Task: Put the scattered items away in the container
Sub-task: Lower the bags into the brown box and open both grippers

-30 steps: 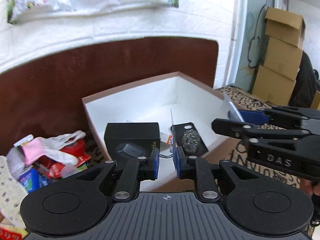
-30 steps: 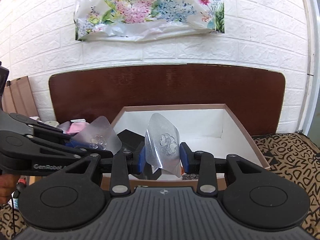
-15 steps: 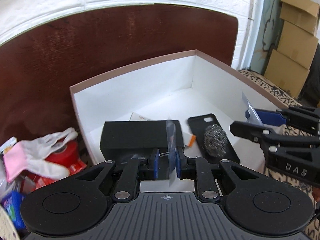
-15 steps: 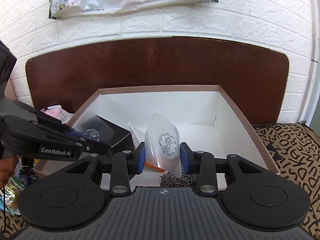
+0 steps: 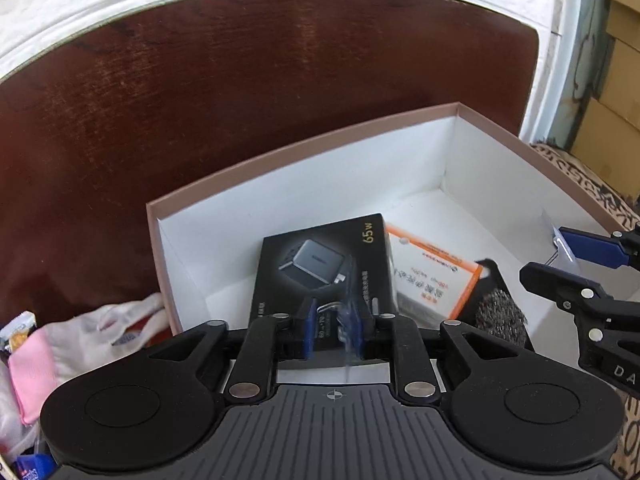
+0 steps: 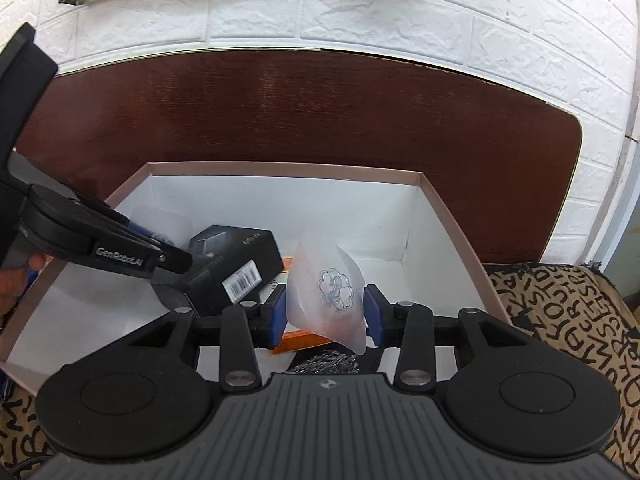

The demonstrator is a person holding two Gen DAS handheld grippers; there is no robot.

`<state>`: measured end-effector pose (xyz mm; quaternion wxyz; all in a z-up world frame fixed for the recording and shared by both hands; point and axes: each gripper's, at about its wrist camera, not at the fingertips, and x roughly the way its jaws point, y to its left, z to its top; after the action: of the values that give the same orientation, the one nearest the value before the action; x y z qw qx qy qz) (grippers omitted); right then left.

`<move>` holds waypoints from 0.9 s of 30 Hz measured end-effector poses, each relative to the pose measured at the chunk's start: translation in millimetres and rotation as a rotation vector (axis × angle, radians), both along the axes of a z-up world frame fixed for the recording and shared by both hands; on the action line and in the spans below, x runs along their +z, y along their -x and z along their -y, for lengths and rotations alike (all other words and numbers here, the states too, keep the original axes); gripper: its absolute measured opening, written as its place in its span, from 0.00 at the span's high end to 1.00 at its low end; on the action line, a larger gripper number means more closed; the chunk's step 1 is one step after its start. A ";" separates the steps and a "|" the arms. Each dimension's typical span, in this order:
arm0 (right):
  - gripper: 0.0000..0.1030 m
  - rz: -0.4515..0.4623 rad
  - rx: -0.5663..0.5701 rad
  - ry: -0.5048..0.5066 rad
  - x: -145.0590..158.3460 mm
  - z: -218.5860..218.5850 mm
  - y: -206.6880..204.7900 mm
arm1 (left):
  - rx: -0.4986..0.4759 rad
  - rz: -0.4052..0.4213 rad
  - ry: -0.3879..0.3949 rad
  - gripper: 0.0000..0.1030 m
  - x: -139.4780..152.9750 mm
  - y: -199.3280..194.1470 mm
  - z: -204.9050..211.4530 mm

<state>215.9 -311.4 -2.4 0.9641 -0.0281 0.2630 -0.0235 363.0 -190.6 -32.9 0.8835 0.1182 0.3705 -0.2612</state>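
An open white box with a brown rim (image 5: 304,148) (image 6: 280,168) holds a black charger box (image 5: 320,264) (image 6: 236,264), an orange-and-white packet (image 5: 432,272), a black phone case (image 5: 490,268) and a steel scrubber (image 5: 500,320). My left gripper (image 5: 334,332) (image 6: 168,248) hangs over the box's left part. Its jaws are opening, and a thin clear plastic sheet (image 5: 347,336) (image 6: 160,222) stands blurred and loose between them, near the right pad. My right gripper (image 6: 326,304) (image 5: 560,260) is over the box's near side. Its jaws are opening too, with a translucent curved plastic piece (image 6: 328,292) still spanning both pads.
A pile with a white glove (image 5: 100,328) and pink cloth (image 5: 28,368) lies left of the box. A dark brown headboard (image 5: 240,80) rises behind it. Letter-patterned fabric (image 6: 560,320) covers the surface on the right. Cardboard boxes (image 5: 616,80) stack far right.
Both grippers moved forward and down over the box. The left jaws opened off the clear sheet they were pinching. The right jaws widened a little around their plastic piece.
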 end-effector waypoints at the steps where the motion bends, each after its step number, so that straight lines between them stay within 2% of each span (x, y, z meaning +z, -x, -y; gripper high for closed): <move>1: 0.55 -0.001 -0.006 0.003 0.4 0.9 -1.8 | 0.007 0.014 0.003 0.48 1.4 0.7 -0.9; 2: 0.55 -0.002 -0.010 0.004 0.8 1.6 -3.2 | 0.006 0.032 0.011 0.29 3.3 3.0 -2.4; 3: 0.55 -0.002 -0.014 0.004 0.9 2.4 -3.8 | 0.001 0.054 0.025 0.19 5.5 5.8 -4.1; 4: 0.54 -0.002 -0.016 0.004 1.0 2.7 -3.6 | -0.004 0.077 0.036 0.14 8.3 9.2 -4.6; 7: 0.35 0.005 -0.017 0.020 1.5 0.7 -2.0 | -0.022 0.131 0.058 0.00 16.2 20.7 -7.6; 9: 0.29 0.019 -0.021 0.031 3.0 -1.3 -0.3 | -0.026 0.157 0.067 0.00 20.6 28.4 -8.9; 14: 0.03 0.044 -0.021 0.039 7.6 -7.4 9.9 | -0.021 0.169 0.059 0.00 21.7 39.3 -4.9; 19: 0.01 0.054 -0.005 0.034 11.3 -13.8 18.7 | -0.004 0.158 0.062 0.00 22.2 48.4 -8.7; 27: 0.01 0.050 -0.007 0.016 16.3 -18.5 31.9 | 0.005 0.184 0.062 0.00 31.3 68.1 -14.3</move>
<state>184.0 -293.0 13.9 0.9700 -0.0340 0.2388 -0.0297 294.9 -176.2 -1.6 0.9177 0.1131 0.2800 -0.2583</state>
